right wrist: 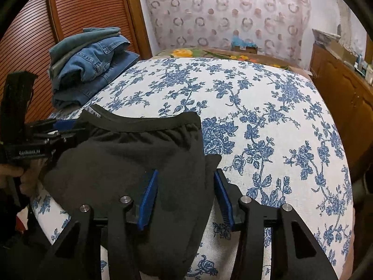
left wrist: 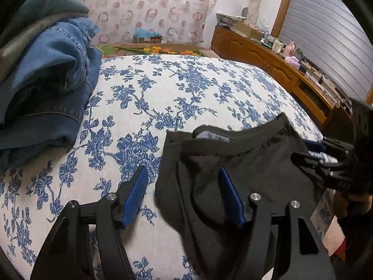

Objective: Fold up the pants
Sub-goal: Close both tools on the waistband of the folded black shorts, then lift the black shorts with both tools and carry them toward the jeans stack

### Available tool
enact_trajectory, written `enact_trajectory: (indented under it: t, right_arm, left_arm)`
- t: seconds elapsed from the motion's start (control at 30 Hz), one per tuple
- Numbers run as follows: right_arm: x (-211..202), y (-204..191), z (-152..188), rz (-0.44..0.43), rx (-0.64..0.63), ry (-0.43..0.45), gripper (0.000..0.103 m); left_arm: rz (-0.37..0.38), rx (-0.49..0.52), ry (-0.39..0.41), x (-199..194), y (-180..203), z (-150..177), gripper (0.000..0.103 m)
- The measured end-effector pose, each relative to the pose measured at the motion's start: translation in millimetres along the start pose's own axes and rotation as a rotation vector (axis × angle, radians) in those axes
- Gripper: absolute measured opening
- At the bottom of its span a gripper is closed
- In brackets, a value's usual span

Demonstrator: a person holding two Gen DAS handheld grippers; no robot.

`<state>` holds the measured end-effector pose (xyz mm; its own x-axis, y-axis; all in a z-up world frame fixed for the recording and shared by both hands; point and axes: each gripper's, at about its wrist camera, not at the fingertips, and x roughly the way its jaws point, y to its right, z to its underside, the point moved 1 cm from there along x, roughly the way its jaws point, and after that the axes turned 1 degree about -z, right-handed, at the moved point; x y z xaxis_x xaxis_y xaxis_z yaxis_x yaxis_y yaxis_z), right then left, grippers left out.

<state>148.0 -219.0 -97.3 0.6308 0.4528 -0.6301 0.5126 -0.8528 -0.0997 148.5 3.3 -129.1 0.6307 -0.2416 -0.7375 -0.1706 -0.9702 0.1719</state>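
Black pants (left wrist: 242, 163) lie folded on the blue-flowered bed cover (left wrist: 163, 93), waistband on the far side. My left gripper (left wrist: 184, 182) is open, straddling the pants' left edge, with one blue pad over the cover and one over the cloth. In the right wrist view the black pants (right wrist: 130, 158) lie at lower left. My right gripper (right wrist: 185, 186) is open over their right edge. The left gripper (right wrist: 46, 140) shows at the pants' left side there, and the right gripper (left wrist: 326, 161) shows at the right in the left wrist view.
A pile of folded blue jeans (left wrist: 46, 81) sits at the bed's far left corner, also in the right wrist view (right wrist: 93, 70). A wooden cabinet (left wrist: 279, 63) with clutter runs along the right. A slatted wooden door (right wrist: 46, 23) stands on the left.
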Motion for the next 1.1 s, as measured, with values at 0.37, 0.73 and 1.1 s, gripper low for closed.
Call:
enact_trajectory:
  t: [0.37,0.73,1.1]
  right_arm:
    - [0.0,2.1,1.8,-0.053,0.013,0.003,0.017]
    - [-34.5,-13.2,-11.6,-0.067,-0.009,0.13,0.011]
    - [-61.6,-27.1,-45.5,-0.084,-0.07,0.242,0.011]
  left_arm:
    - [0.079,0.019,0.019,-5.4,15.8,-2.9,0.015]
    - [0.09,0.072,0.175,-63.0,31.8,-19.3,0.012]
    - [0.069,0.072,0.288,-100.3,9.1,-46.9,0.012]
